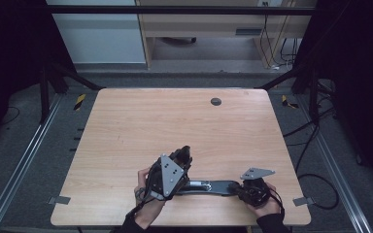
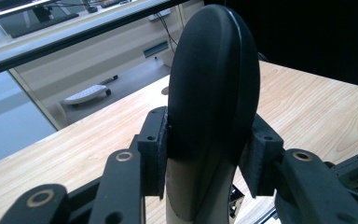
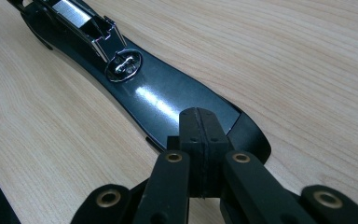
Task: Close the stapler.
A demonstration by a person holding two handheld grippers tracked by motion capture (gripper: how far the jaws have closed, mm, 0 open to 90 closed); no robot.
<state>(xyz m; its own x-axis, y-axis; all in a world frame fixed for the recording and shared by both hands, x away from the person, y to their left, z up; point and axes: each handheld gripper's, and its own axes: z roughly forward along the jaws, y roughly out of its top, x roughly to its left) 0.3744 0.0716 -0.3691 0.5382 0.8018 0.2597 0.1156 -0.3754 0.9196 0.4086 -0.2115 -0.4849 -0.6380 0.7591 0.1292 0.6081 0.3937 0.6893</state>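
Black stapler: lying opened out flat near the bench's front edge, its base stretching between the two hands and its top arm being lifted at the left end.
Left gripper: clamping the rounded top arm from both sides, pads pressing on its flanks; arm standing nearly upright in the left gripper view, probably to keep the magazine exposed.
Right gripper: jaws closed together, tips bearing down on the base's glossy tail; looking like a hold-down so the base is not rising with the arm.
Magazine: steel channel lying open, facing up beyond the anvil plate.
Reading: one hand is pinning, one is hinging; likely opening for loading or checking staples.
Risk: tail may be sliding under the pinning tips on the smooth wood.
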